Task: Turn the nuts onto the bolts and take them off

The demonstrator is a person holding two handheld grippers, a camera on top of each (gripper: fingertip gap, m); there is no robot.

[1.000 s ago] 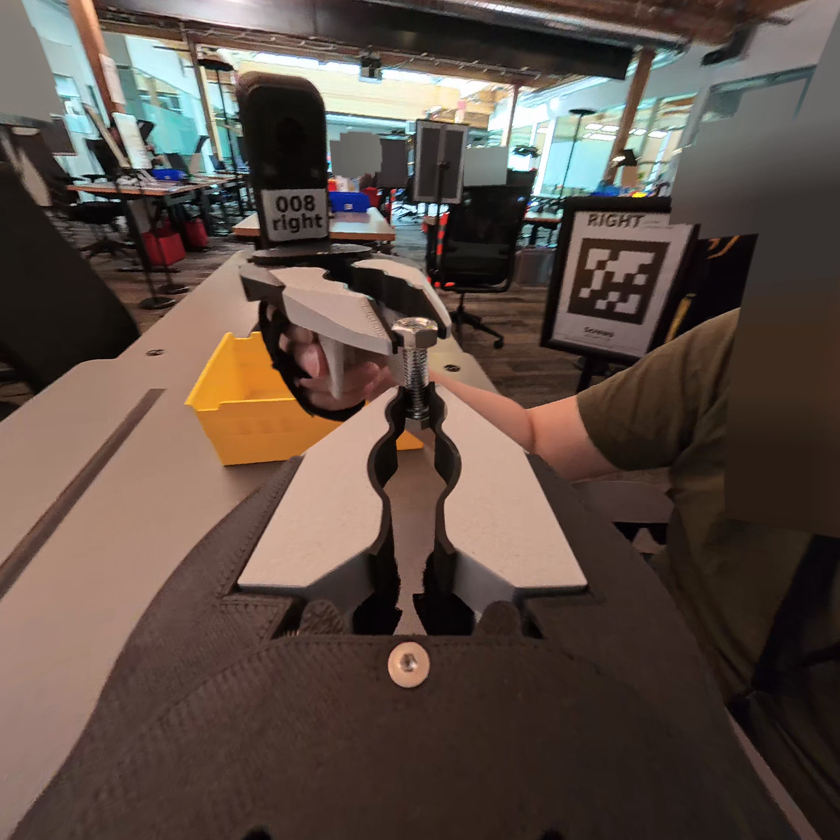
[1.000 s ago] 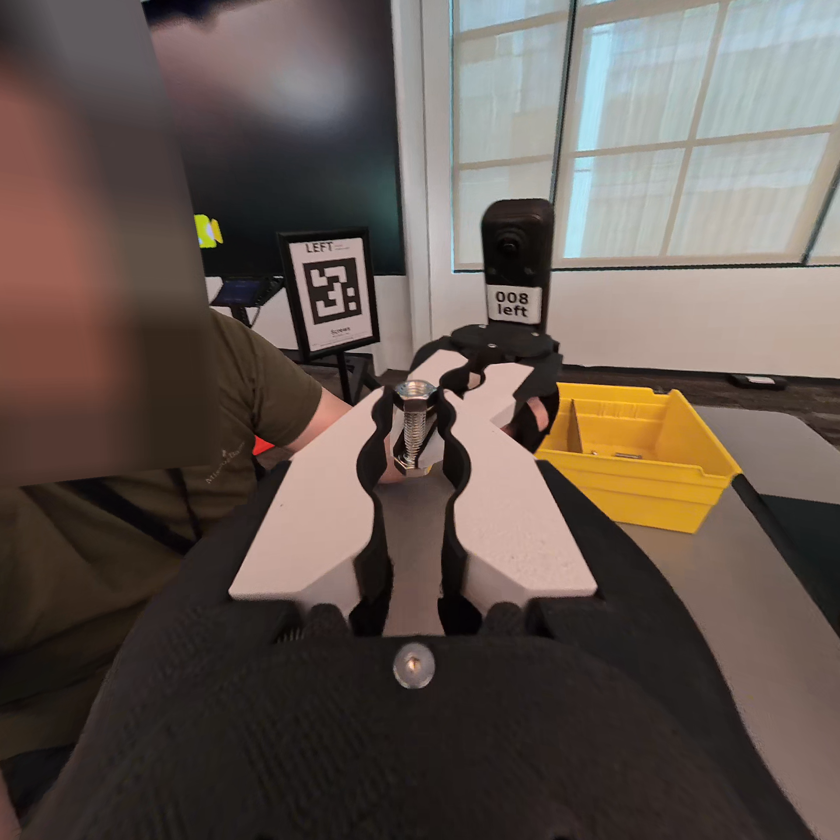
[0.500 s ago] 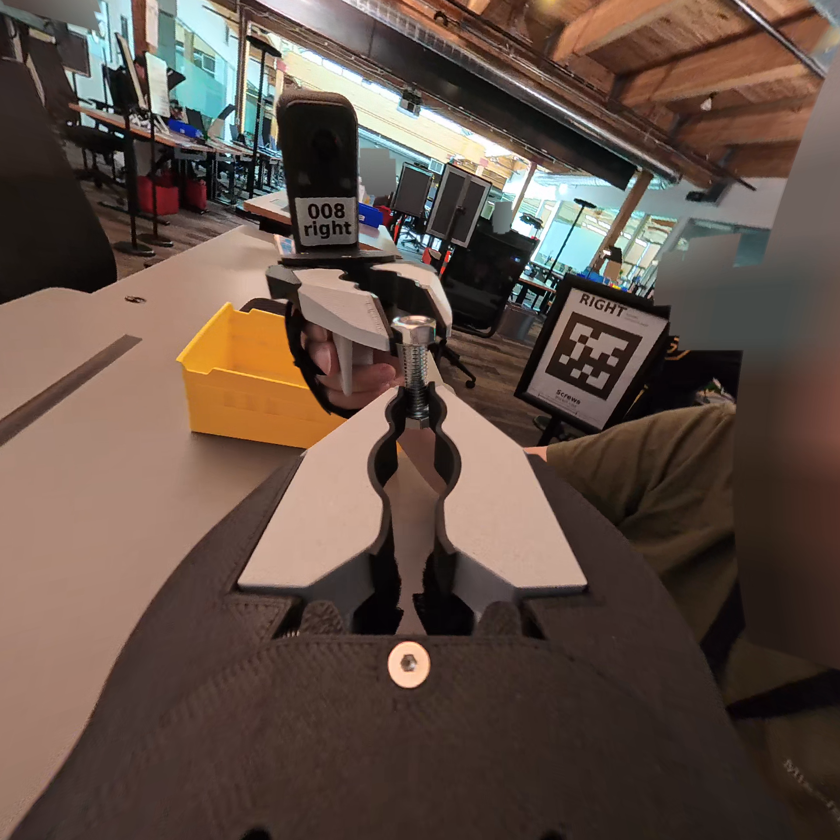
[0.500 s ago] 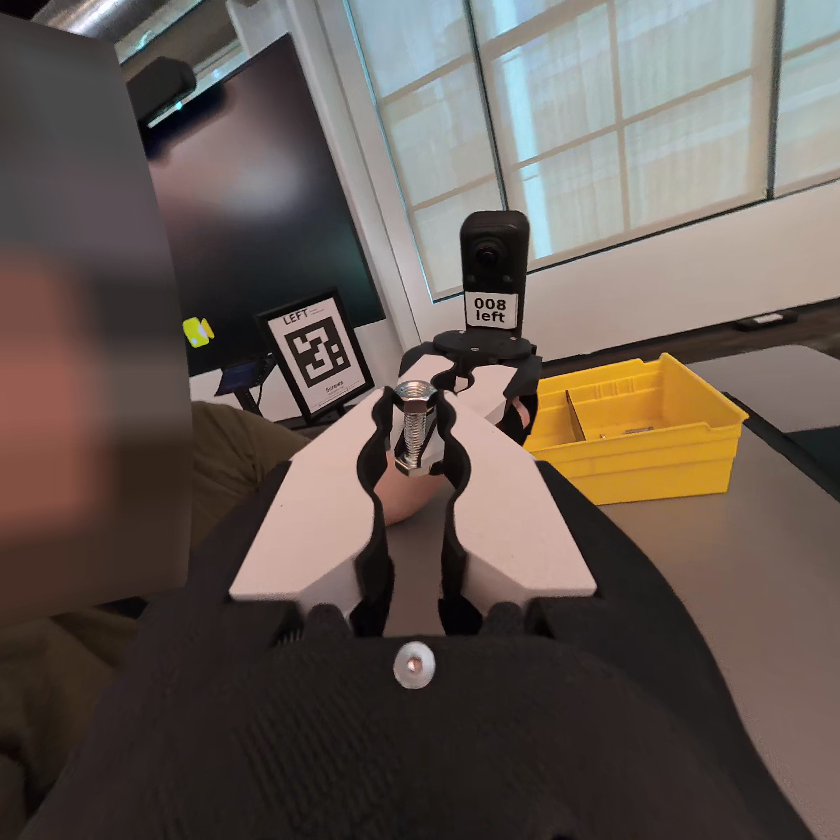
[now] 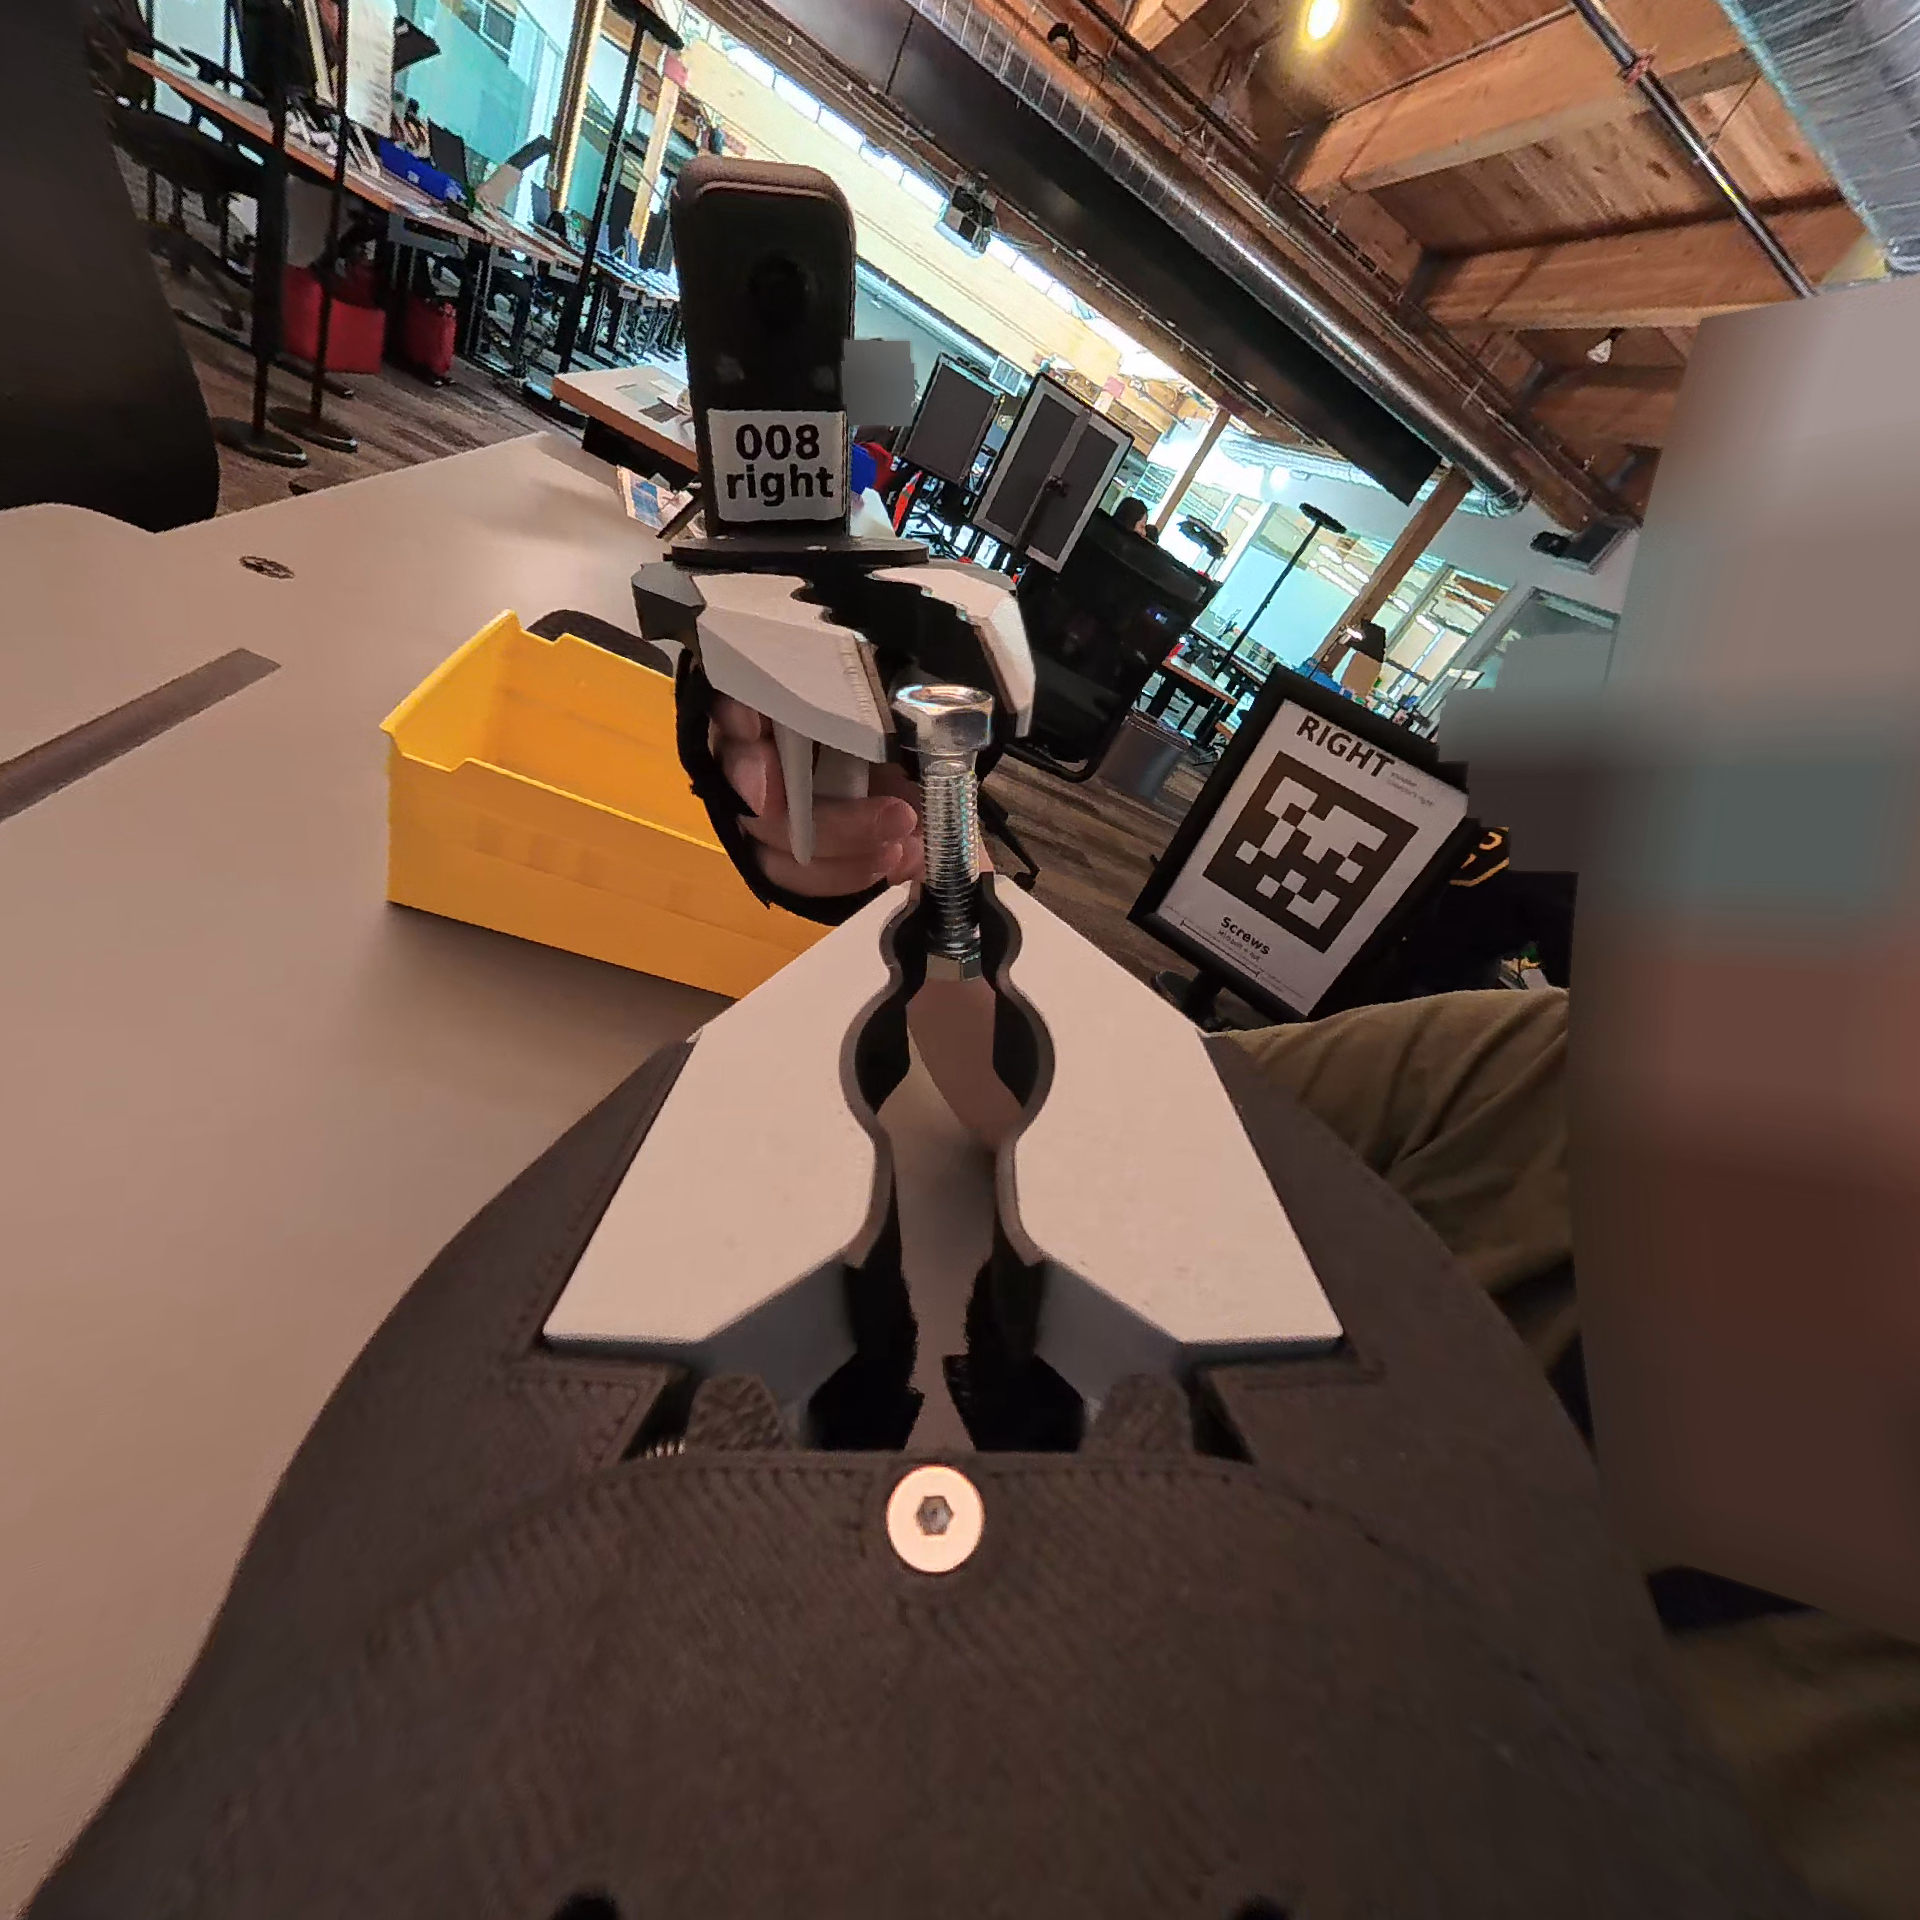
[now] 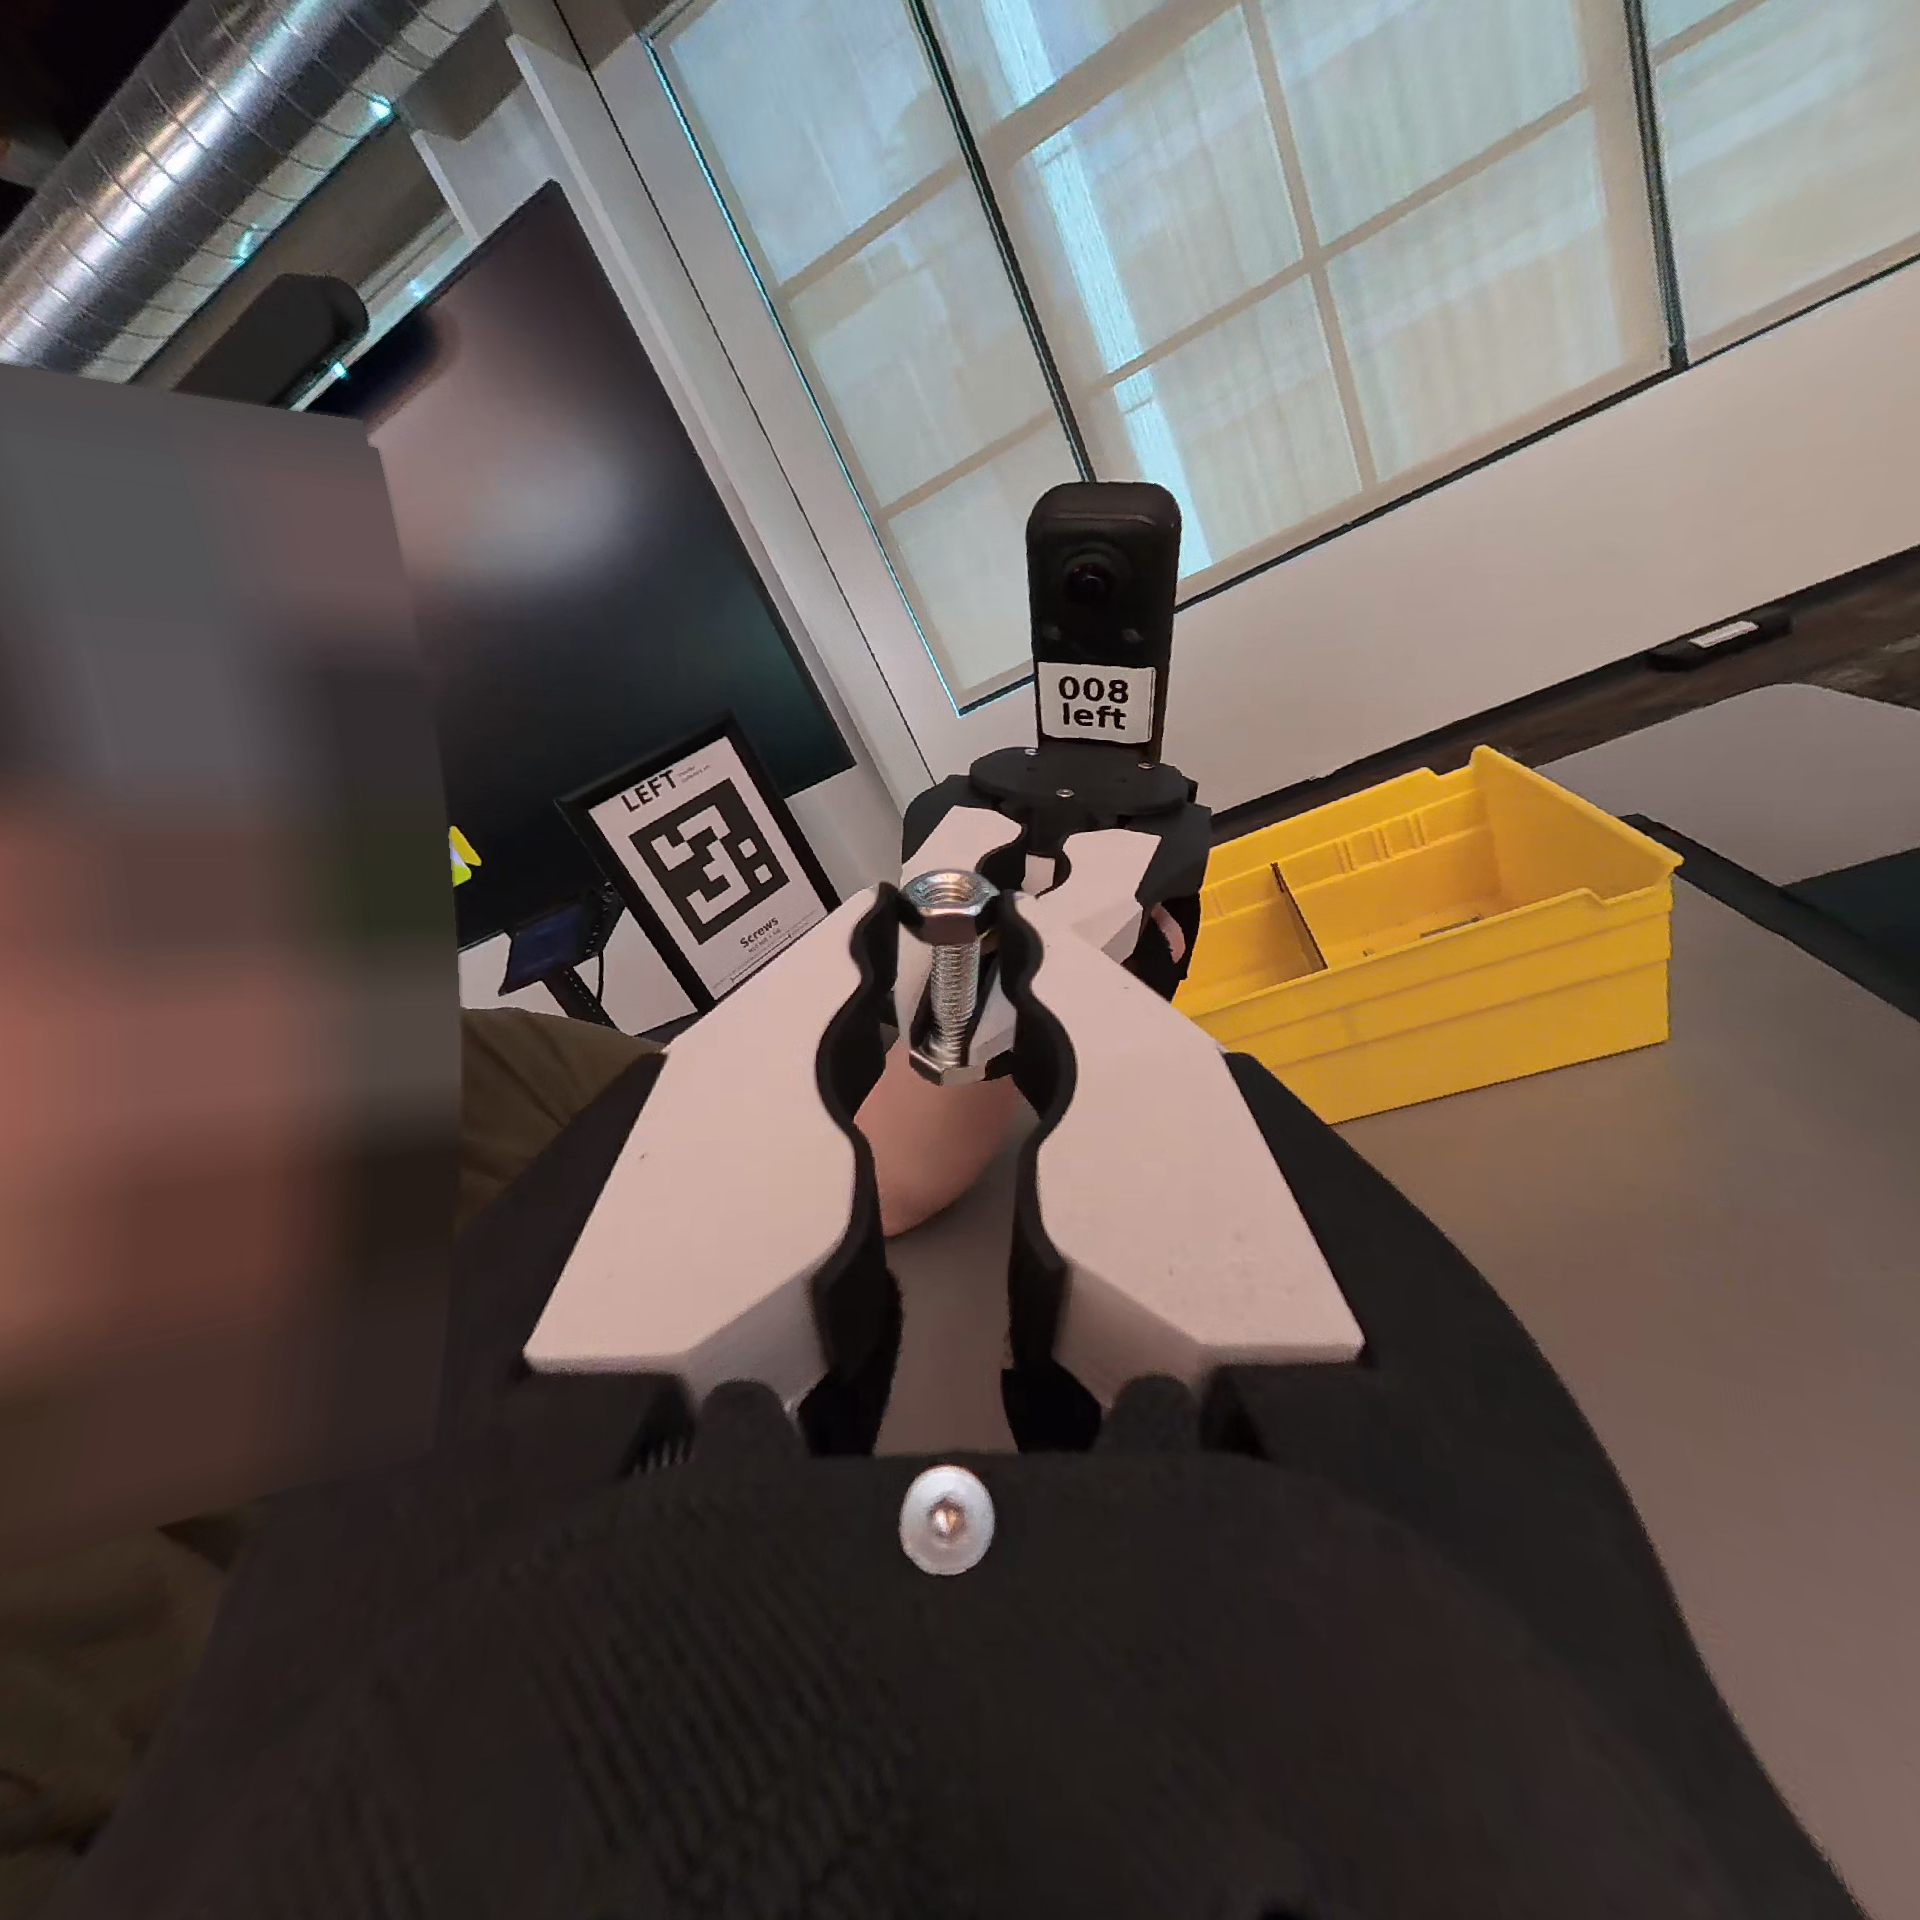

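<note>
**Midair, both grippers share one bolt**

Broadly, a grey table carries a yellow bin, its divided inside showing in the right wrist view. Above the table's near edge, the left gripper pinches the nut at the low end of the bolt in the left wrist view. The right gripper is clamped on the bolt's hex head. Seen from the right wrist view, the nut sits at the far end of the threaded shaft.
</note>
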